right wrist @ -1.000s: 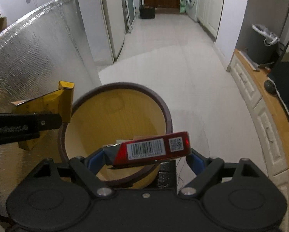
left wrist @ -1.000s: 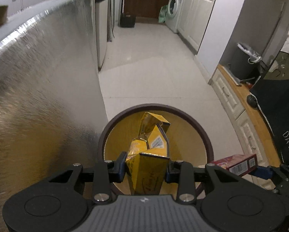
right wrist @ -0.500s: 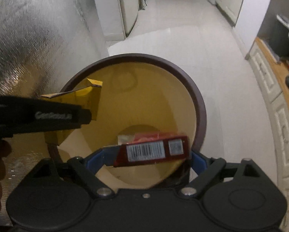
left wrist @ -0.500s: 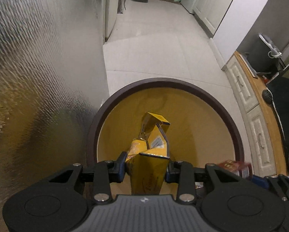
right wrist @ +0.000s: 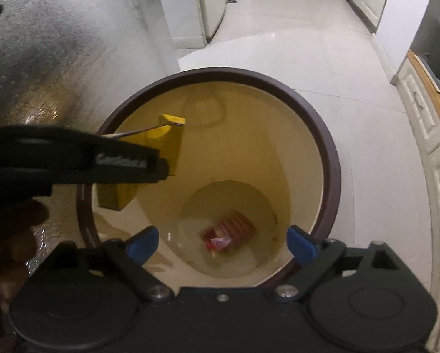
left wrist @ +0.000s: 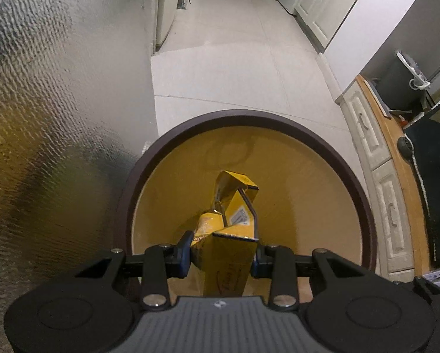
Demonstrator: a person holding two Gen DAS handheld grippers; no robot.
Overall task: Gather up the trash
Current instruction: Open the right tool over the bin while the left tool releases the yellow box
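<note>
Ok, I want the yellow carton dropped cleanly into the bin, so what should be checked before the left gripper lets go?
1. Yellow carton clamped in the left gripper: ok.
2. Carton over the bin mouth, inside the rim: ok in both views.
3. Right gripper out of the drop path: ok, its jaws stand open and empty at the near rim, to one side of the carton.
4. Red packet already lying on the bin floor: ok.
5. Room below the carton: ok, the bin holds only the packet.
6. Carton's open flap clear of the bin wall: cannot tell.
</note>
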